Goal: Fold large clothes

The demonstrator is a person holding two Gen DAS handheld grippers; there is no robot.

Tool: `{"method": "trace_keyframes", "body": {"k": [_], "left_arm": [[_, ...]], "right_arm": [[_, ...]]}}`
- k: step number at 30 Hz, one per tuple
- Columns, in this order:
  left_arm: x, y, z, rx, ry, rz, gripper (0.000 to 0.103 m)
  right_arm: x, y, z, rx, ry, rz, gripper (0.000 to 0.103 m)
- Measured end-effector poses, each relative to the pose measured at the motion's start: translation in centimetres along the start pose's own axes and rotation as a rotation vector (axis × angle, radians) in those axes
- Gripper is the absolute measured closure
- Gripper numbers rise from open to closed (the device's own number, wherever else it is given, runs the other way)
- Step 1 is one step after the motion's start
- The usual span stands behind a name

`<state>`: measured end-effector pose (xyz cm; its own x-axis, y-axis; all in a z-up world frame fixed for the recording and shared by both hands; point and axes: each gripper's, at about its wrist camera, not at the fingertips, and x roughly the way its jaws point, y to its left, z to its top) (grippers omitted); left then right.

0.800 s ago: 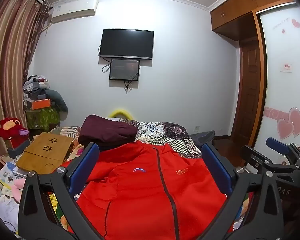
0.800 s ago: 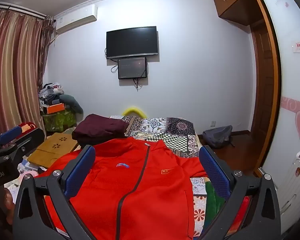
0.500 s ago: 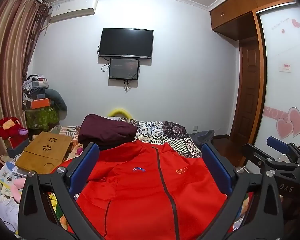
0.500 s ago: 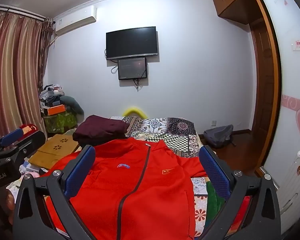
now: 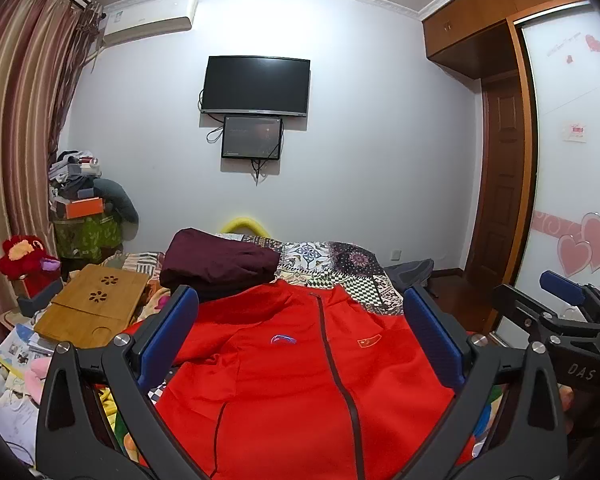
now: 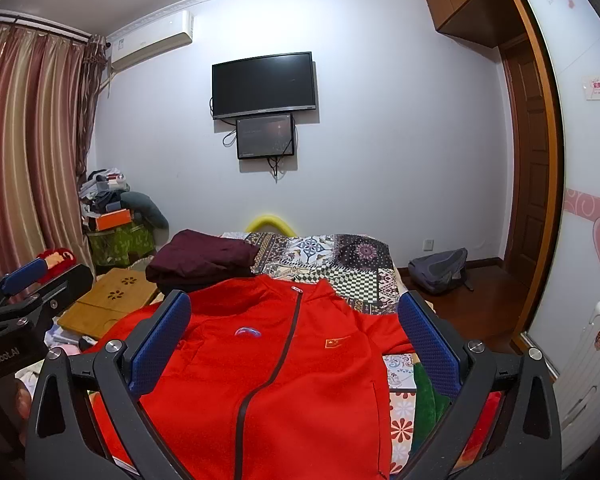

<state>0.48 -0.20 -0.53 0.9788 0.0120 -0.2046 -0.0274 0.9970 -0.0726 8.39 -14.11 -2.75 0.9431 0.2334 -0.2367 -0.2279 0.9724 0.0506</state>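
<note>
A red zip-up jacket (image 5: 300,376) (image 6: 276,368) lies spread front-up on the bed, collar toward the far wall, its dark zip closed. My left gripper (image 5: 300,304) hovers above the jacket's chest, open wide with nothing between its blue pads (image 5: 168,328). To its right, my right gripper (image 6: 294,304) also hangs over the jacket, open and empty. Each wrist view shows the other gripper at its edge: the right gripper (image 5: 560,304) and the left gripper (image 6: 24,284).
A folded maroon garment (image 5: 220,264) (image 6: 204,258) sits on the patterned bedspread (image 5: 332,264) beyond the collar. A wooden lap tray (image 5: 92,308) and clutter lie left of the bed. A grey backpack (image 6: 440,268) rests on the floor at right, near a white suitcase (image 6: 592,344).
</note>
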Motion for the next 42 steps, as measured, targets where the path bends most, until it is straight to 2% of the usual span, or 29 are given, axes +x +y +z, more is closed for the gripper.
{"method": "trace_keyframes", "body": {"k": [42], "left_arm": [[1.5, 1.0, -0.4, -0.021, 0.031, 0.029, 0.000]], "right_arm": [[0.9, 0.9, -0.2, -0.023, 0.026, 0.004, 0.000]]}}
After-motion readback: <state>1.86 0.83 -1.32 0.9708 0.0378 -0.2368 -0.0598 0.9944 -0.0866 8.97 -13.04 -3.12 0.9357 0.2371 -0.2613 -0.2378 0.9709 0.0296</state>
